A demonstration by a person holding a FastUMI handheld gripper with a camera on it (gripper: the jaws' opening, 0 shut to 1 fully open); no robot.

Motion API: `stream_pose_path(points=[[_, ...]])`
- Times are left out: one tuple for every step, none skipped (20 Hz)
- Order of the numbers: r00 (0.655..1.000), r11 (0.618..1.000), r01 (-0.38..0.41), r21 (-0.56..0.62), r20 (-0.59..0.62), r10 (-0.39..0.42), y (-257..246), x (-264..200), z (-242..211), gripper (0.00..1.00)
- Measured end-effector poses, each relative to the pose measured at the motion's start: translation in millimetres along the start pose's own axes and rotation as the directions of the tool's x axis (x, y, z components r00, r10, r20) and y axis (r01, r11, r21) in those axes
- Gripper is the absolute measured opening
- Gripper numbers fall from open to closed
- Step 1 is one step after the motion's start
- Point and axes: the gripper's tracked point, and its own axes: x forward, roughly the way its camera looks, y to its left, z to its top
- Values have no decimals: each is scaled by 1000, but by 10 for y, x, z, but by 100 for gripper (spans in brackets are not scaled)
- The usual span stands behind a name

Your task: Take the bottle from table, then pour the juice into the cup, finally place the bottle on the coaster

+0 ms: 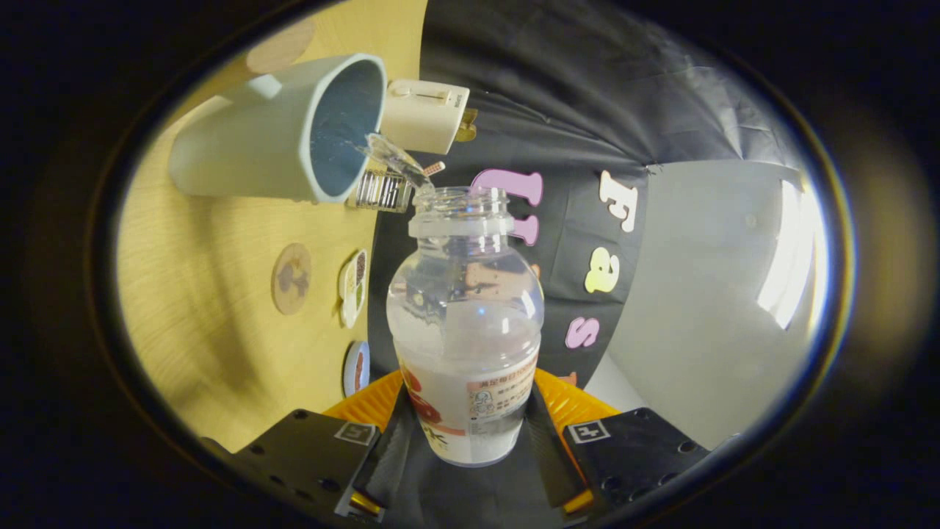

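The hand-held gripper (470, 433) is clenched around the lower body of the bottle (465, 323), one finger pressing on each side of the labelled part, so the bottle sits squarely between the fingers and reaches out ahead of them. The bottle is clear plastic with its cap off, and it holds a pale, cloudy liquid in its lower half. The whole view is rolled over, so the worktop (198, 294) stands like a wall beside the bottle. A thin clear stream (393, 158) leaves the bottle's open mouth and runs toward the opening of the cup (283, 132), a pale blue-grey cup just beyond the mouth with its rim facing the bottle. Beside the cup's rim is a white boxy object (426, 114). On the worktop nearer the fingers lies a round brown coaster (291, 279), well apart from the bottle, with a few small flat items (352, 288) close to it.
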Motion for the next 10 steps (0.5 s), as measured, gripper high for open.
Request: stream_pose_path(points=[[1000, 1000, 2, -7, 2, -2, -16, -8, -8, 79], [1000, 1000, 4, -12, 1, -4, -19, -6, -6, 79], [1000, 1000, 4, -17, 1, -4, -24, 4, 2, 79], [1000, 1000, 6, -21, 1, -6, -27, 6, 4, 79], [1000, 1000, 8, -26, 2, -8, -42, -1, -5, 79], [1000, 999, 14, -33, 3, -14, -52, -14, -16, 79], [1000, 999, 22, -41, 7, -21, -66, -22, 2, 79], [1000, 998, 29, -51, 9, -29, -74, -33, 17, 79], [999, 998, 35, -59, 13, -34, -67, -19, 16, 79], [999, 997, 36, -68, 18, -34, -64, -20, 27, 79]])
